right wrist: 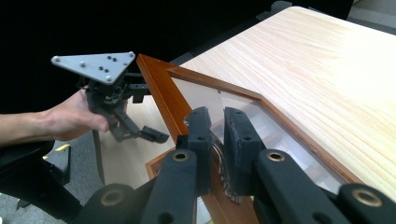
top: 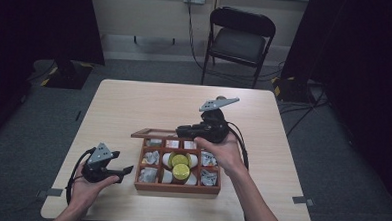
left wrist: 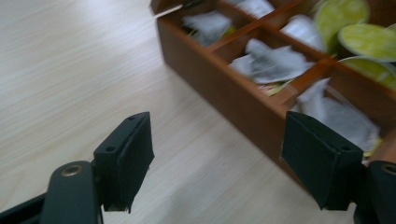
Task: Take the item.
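The right gripper (right wrist: 218,154), nearest the lens in the right gripper view, had its jaws closed on the edge of the box's glazed lid (right wrist: 243,109), with what appeared to be a small toothed metal catch pinched between the pads, though blur left this uncertain. In the high view the same gripper (top: 183,131) held the lid (top: 153,133) raised behind the wooden box (top: 176,187), which sat near the front middle of the table (top: 134,103). The left gripper (top: 126,170) hung just beside the box's left wall, jaws partly apart and with nothing between them; the left gripper view showed its pads (left wrist: 135,149) over bare tabletop, with compartments of grey tea bags (left wrist: 273,63) and green-labelled packets (left wrist: 369,39) beyond. The step in hand was judged to be holding the lid up while the free gripper went in for a packet. Done well, the right grip would stay firm and steady on the frame rather than the glass, the lid kept well back. The left gripper would need to spread wider, clear the wall from above, and descend squarely into one compartment, closing on a single bag without snagging the dividers.
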The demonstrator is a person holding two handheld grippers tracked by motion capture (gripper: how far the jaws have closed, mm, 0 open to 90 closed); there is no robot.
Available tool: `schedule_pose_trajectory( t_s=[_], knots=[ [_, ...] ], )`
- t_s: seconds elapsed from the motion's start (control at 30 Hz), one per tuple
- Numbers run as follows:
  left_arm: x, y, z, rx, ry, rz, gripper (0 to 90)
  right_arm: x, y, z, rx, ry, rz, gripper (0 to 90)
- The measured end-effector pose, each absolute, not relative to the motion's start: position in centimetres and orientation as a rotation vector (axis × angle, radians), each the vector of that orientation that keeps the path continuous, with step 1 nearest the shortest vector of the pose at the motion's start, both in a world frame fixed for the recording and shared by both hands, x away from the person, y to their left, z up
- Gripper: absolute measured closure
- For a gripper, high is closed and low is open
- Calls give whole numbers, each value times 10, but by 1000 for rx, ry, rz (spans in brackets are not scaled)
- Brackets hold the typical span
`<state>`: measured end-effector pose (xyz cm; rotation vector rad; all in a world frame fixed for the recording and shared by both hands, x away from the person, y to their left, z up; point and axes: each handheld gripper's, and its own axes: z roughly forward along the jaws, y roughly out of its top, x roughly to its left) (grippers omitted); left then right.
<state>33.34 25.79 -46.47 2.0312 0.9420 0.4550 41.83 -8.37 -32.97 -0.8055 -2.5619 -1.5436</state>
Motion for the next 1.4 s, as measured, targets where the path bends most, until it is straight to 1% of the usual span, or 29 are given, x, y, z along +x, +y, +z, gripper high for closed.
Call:
schedule_pose_trajectory(
  t_s=[0.07, 0.1, 0.13, 0.2, 0.3, 0.53, 0.67, 0.7, 0.83, 0.9, 0.93, 0.97, 1.2, 1.4],
  knots=[
    [331, 253, -462, 2039, 890, 440, 261, 419, -84, -330, -806, -2561, -1543, 816],
    [330, 249, -461, 2048, 848, 429, 297, 419, -84, -330, -806, -2561, -1542, 816],
    [329, 246, -460, 2057, 818, 425, 308, 419, -84, -329, -806, -2561, -1542, 816],
    [327, 240, -459, 2063, 776, 405, 282, 419, -84, -330, -806, -2561, -1542, 816],
    [326, 234, -456, 2039, 742, 377, 272, 418, -84, -330, -803, -2563, -1541, 816],
    [324, 218, -453, 2038, 699, 279, 266, 418, -84, -330, -801, -2564, -1539, 816],
    [323, 209, -449, 2026, 663, 272, 266, 419, -83, -329, -801, -2566, -1540, 816],
    [323, 207, -449, 2024, 649, 251, 266, 419, -83, -329, -800, -2565, -1540, 817],
    [323, 196, -452, 2060, 613, 220, 266, 419, -83, -329, -801, -2565, -1539, 817],
    [323, 190, -452, 2078, 611, 199, 279, 419, -83, -329, -800, -2566, -1539, 817],
    [322, 187, -451, 2049, 617, 183, 296, 419, -83, -329, -800, -2566, -1539, 817],
    [322, 186, -450, 2037, 612, 190, 328, 419, -83, -329, -802, -2565, -1540, 817],
    [331, 160, -446, 2045, 578, 167, 329, 419, -83, -329, -803, -2565, -1540, 817],
    [341, 139, -453, 2072, 568, 140, 323, 419, -83, -329, -801, -2568, -1540, 817]
  ],
)
